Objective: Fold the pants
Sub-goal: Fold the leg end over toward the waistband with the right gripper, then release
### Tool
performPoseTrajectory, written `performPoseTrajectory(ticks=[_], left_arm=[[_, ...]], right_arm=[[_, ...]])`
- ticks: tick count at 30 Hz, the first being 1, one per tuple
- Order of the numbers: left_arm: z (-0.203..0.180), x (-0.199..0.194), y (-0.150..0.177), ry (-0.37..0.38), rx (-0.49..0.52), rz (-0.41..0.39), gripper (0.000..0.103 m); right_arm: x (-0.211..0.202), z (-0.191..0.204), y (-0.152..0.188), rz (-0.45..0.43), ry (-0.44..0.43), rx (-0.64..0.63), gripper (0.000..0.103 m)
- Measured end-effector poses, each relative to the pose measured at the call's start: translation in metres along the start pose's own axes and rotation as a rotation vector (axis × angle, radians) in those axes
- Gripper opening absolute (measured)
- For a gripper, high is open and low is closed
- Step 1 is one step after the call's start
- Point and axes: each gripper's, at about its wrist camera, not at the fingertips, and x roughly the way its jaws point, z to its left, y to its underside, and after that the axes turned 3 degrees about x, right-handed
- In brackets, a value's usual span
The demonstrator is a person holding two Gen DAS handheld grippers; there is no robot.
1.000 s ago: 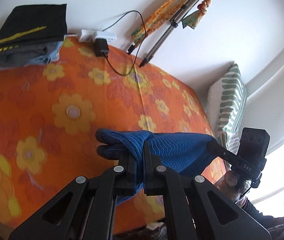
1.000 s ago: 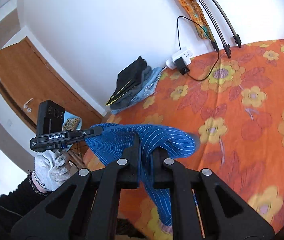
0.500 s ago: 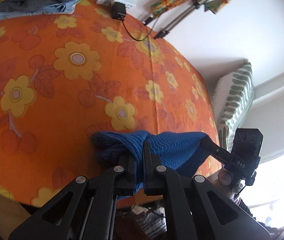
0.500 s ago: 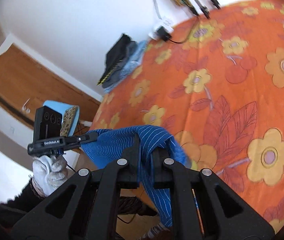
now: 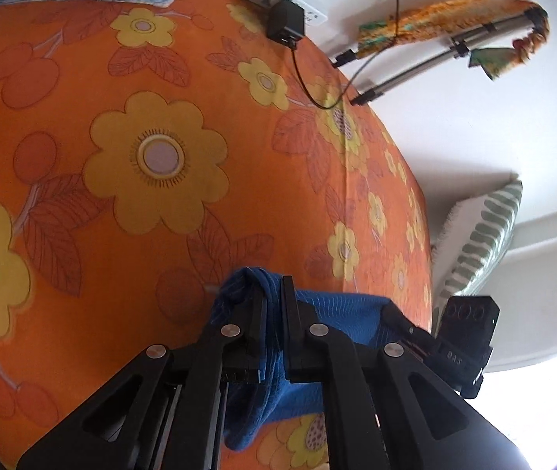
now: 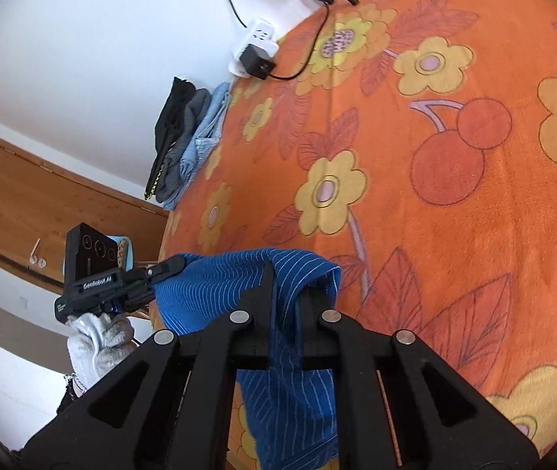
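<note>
The blue pinstriped pants (image 5: pixel 341 309) hang stretched between my two grippers over the near edge of the orange flowered bed (image 5: pixel 153 156). My left gripper (image 5: pixel 274 293) is shut on one end of the top edge of the pants. My right gripper (image 6: pixel 286 278) is shut on the other end of the pants (image 6: pixel 219 286), with cloth hanging down below the fingers. Each gripper shows in the other's view: the right gripper (image 5: pixel 396 319) at lower right, the left gripper (image 6: pixel 168 266) at left, held by a white-gloved hand (image 6: pixel 94 337).
A pile of folded dark and denim clothes (image 6: pixel 184 137) lies at the bed's far corner. A white power strip with a black charger (image 5: pixel 290 23) and cable lies near the wall, by a tripod wrapped in orange cloth (image 5: pixel 447 35). A green-striped pillow (image 5: pixel 478 235) leans beside the bed.
Both grippers have moved down and forward towards the bed with the pants still held between them. The bed surface now fills most of both views.
</note>
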Motion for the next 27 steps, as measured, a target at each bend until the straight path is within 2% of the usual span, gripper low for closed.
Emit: performPoseTrajectory(ticks=[3, 5, 9, 12, 16, 21, 27], left_arm=[[0.002, -0.001, -0.011, -0.009, -0.006, -0.038, 0.006], [-0.002, -0.006, -0.016, -0.034, 0.027, -0.068, 0.006], [-0.016, -0.018, -0.010, -0.021, 0.092, -0.078, 0.008], [-0.028, -0.021, 0.003, -0.036, 0.160, -0.068, 0.009], [-0.032, -0.008, 0.021, -0.048, 0.200, 0.000, 0.009], [-0.021, 0.015, 0.041, -0.183, 0.240, 0.075, 0.009], [-0.025, 0.010, 0.050, -0.243, 0.318, 0.048, 0.009]], right_arm=[[-0.002, -0.003, -0.002, -0.009, -0.007, 0.007, 0.007], [-0.002, -0.004, -0.002, -0.012, -0.002, 0.007, 0.007], [0.000, -0.010, -0.001, -0.001, 0.005, 0.023, 0.007], [0.001, -0.011, -0.002, 0.012, 0.012, 0.029, 0.008], [-0.001, -0.010, -0.001, 0.009, 0.049, 0.018, 0.010], [-0.009, -0.010, 0.001, -0.010, 0.118, -0.011, 0.010], [-0.026, 0.017, 0.014, -0.036, 0.182, -0.161, 0.011]])
